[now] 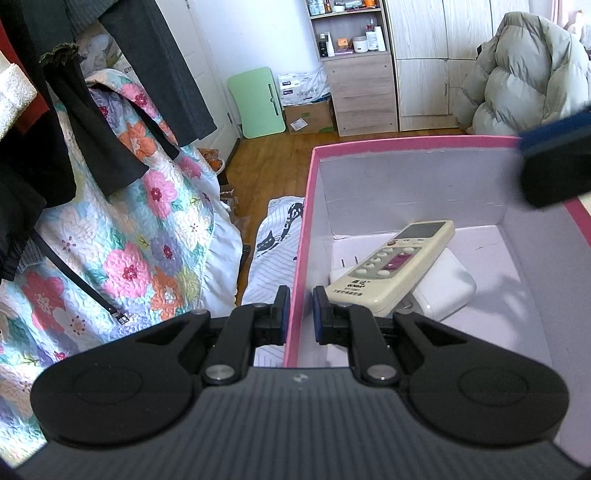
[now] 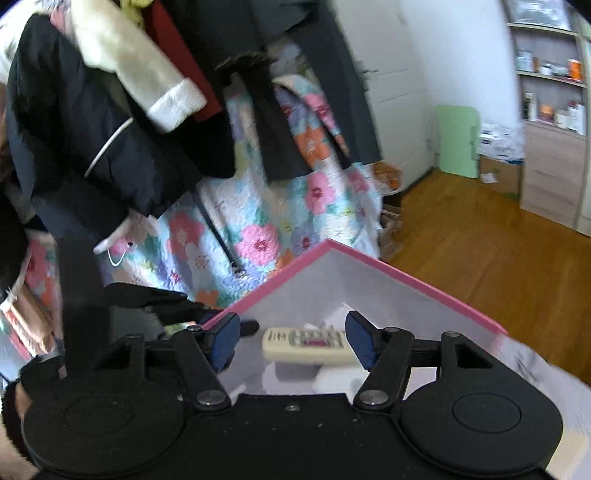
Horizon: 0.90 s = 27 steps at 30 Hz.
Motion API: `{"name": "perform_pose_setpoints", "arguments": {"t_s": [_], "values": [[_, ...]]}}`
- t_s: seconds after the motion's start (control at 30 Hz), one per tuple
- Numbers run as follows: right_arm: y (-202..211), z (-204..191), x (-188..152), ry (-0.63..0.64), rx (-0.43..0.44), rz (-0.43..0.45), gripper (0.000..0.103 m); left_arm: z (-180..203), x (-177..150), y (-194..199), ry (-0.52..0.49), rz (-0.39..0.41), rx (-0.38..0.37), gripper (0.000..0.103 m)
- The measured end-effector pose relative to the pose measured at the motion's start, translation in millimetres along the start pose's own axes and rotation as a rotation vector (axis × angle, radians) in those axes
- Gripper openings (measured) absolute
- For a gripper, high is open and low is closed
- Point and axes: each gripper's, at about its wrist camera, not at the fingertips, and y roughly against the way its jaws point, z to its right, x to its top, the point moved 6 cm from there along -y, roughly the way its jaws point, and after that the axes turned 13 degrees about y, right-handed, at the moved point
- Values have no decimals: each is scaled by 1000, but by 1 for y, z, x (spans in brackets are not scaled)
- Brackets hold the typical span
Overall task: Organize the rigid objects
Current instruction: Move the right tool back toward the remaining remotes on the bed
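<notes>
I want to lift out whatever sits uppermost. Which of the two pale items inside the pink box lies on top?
The cream remote control with its grey button panel lies on top, slanted across the plain white adapter beneath it in the pink box.

Home bedroom: floral quilt [image 1: 147,236], hanging clothes [image 2: 122,140], wardrobe [image 1: 421,62], toiletry shelves [image 1: 351,33].

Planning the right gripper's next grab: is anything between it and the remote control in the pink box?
Nothing visible blocks it. The right gripper hangs open above the pink box, with the remote control lying exposed on the white charger. The left gripper straddles the box's wall.
</notes>
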Motion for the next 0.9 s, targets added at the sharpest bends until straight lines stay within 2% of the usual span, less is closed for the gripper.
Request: {"name": "perform_pose_setpoints", "arguments": {"t_s": [0.1,0.47,0.6,0.73,0.9], "values": [[30,0,-15,-42,-40,7,69,0,0,0,-1,0,0,12],[117,8,-109,-265,-190,7,69,-1,2,1,2,2,1,12],[129,18,-141,-320,-269,-8,69,-2,2,2,-8,7,0,12],[126,24,-159,-334,-257,-20,70,-2,1,2,-13,10,-2,12],[117,44,-167,-340,-295,-41,70,-2,1,2,-3,7,-6,12]]}}
